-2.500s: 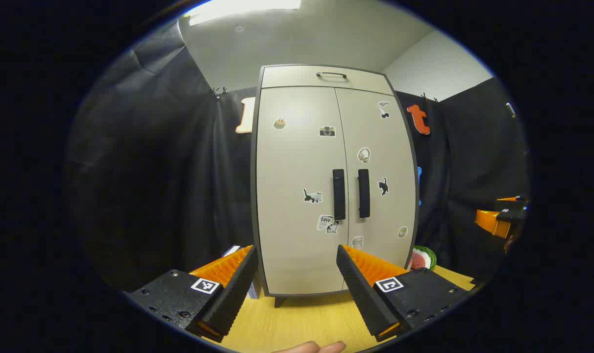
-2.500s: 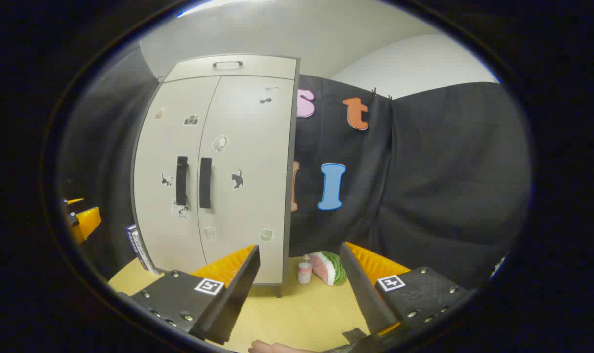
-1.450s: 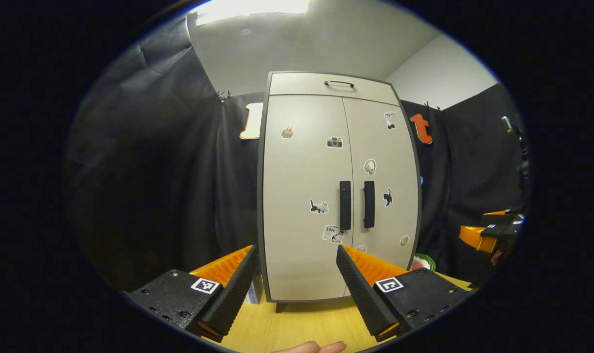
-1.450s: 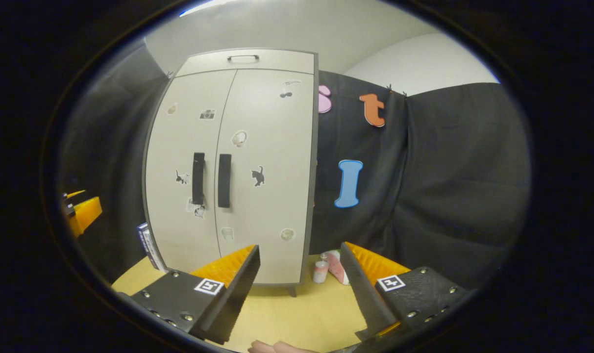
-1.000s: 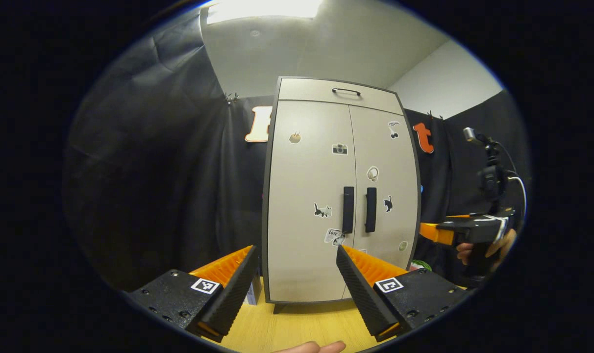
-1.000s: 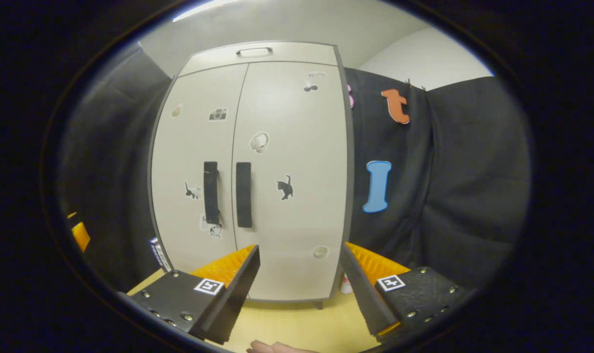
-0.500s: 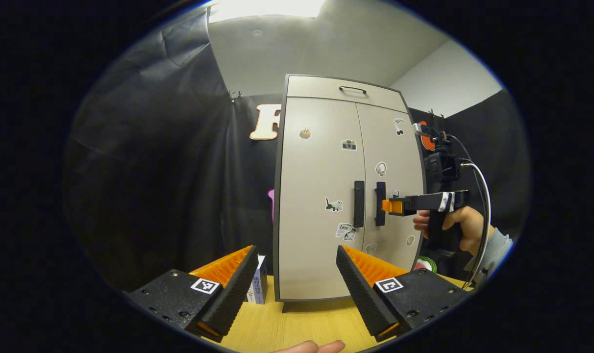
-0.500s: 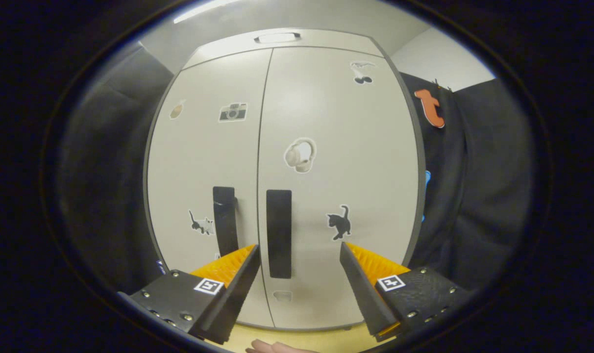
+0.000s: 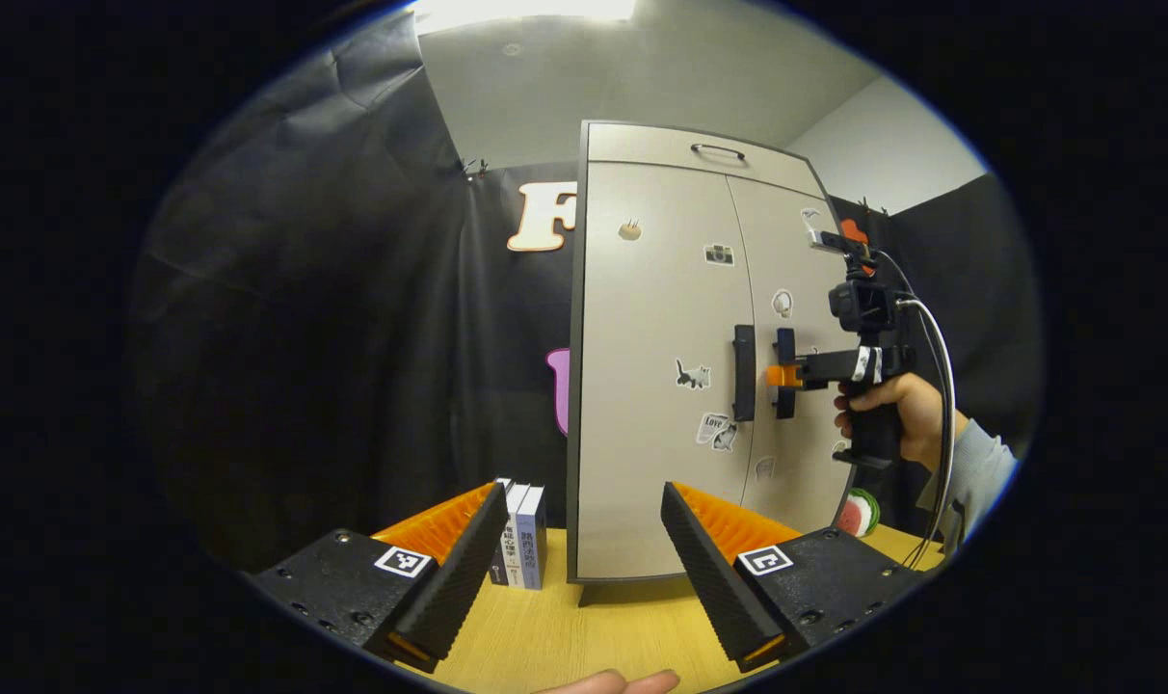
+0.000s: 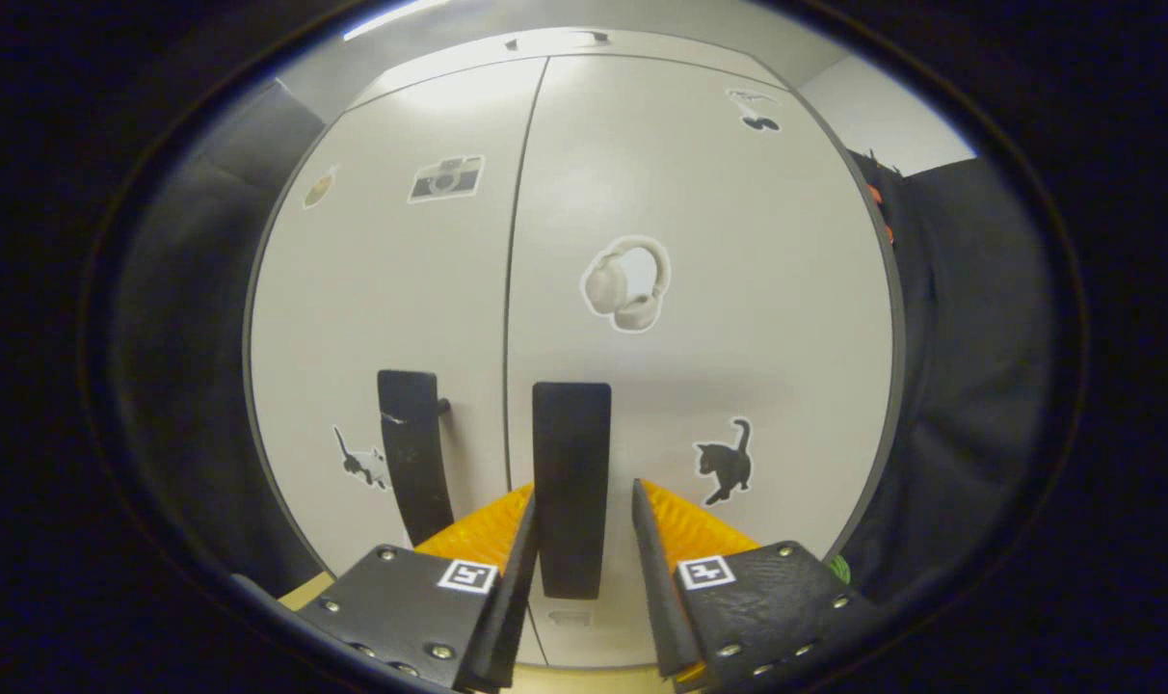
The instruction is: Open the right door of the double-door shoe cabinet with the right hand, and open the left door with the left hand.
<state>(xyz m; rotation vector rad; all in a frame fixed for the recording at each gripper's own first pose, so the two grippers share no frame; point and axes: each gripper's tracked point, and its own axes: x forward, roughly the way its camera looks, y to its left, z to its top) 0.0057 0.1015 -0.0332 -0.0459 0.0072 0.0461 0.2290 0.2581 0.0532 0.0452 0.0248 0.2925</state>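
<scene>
**Right gripper at the right handle, both doors shut**

We're in a booth draped in black cloth (image 9: pixel 333 318), pale ceiling (image 9: pixel 642 67) overhead with a bright light panel (image 9: pixel 521 10) at the top edge. The shoe cabinet (image 9: pixel 642 386) stands upright on a light wooden table (image 9: pixel 565 636), both doors flush and closed, a drawer (image 9: pixel 690 149) with a small handle across the top. Stickers dot the door fronts, a camera, headphones, cats.

A few books (image 9: pixel 519 535) stand upright on the table just beside the cabinet's left side, and a watermelon slice (image 9: pixel 859 511) peeks out near its lower right corner.

In the left gripper view, the left gripper (image 9: pixel 584 549) hangs back over the table, jaws wide, nothing between them. A hand (image 9: pixel 883 410) carries the right gripper (image 9: pixel 784 376) up to the right door handle (image 9: pixel 785 371). From the right gripper view, that right gripper (image 10: pixel 576 549) has its jaws narrowed around the handle (image 10: pixel 570 482); whether both fingers press it, I cannot tell. The left door handle (image 10: pixel 412 463) sits just beside, untouched.
</scene>
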